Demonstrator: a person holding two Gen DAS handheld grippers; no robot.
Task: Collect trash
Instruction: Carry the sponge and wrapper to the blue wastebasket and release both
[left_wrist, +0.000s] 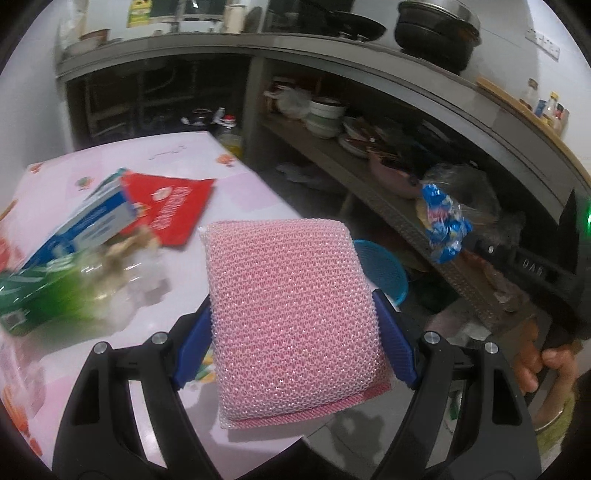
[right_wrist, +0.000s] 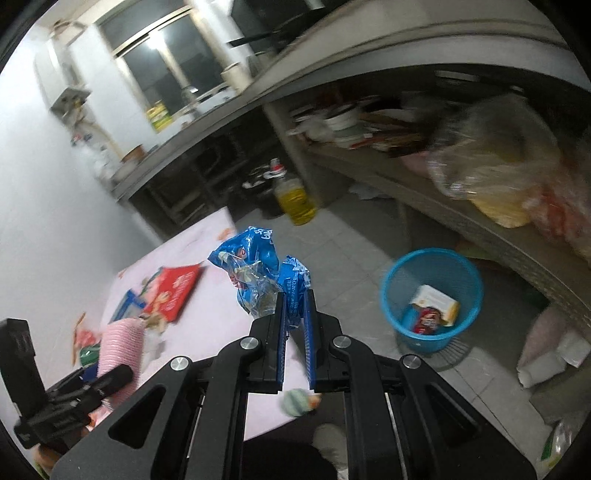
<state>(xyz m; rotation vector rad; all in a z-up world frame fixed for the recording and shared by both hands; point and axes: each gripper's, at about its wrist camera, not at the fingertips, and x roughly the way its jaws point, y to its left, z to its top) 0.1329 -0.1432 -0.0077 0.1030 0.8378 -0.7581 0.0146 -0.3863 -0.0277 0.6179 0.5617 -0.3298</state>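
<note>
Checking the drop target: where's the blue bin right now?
In the right wrist view the blue bin stands on the tiled floor, right of the pink table and below the shelf; it already holds a couple of wrappers. The left wrist view shows only its rim behind the pink sponge.

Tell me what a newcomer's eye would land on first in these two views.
First, the pink mesh sponge filling the left wrist view, clamped between the left gripper jaws above the pink table. Next, the crumpled blue wrapper pinched in the right gripper, held over the floor. Then the blue bin on the floor, already holding some packaging.
</note>
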